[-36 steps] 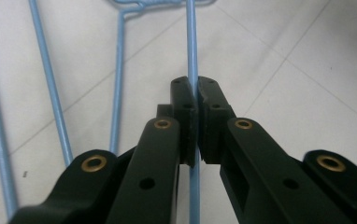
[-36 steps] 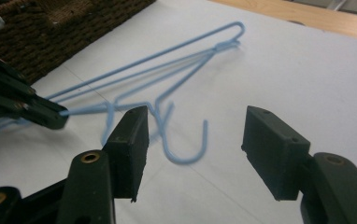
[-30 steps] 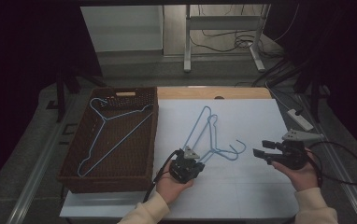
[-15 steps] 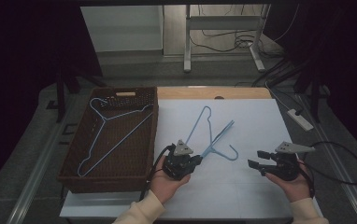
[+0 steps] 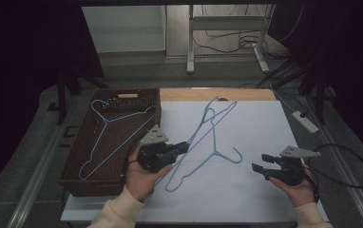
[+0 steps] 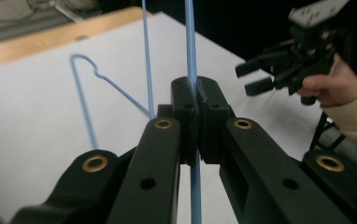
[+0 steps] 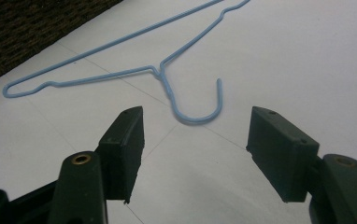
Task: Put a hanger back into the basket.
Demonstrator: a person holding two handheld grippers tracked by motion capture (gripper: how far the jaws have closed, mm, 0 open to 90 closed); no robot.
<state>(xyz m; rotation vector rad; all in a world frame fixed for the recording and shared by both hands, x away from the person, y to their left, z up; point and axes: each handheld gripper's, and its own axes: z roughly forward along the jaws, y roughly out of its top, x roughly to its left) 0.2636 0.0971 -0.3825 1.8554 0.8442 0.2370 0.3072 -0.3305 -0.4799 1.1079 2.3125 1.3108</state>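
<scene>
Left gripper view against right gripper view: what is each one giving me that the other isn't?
The left gripper view shows the left gripper with its jaws shut on the wire of a thin light-blue wire hanger. Farther off, the right gripper is open in the person's hand.

The right gripper view shows that gripper's jaws wide apart, short of the hook of a second light-blue wire hanger lying flat. A corner of the dark woven basket is also visible.

Both show the white sheet on the table.
</scene>
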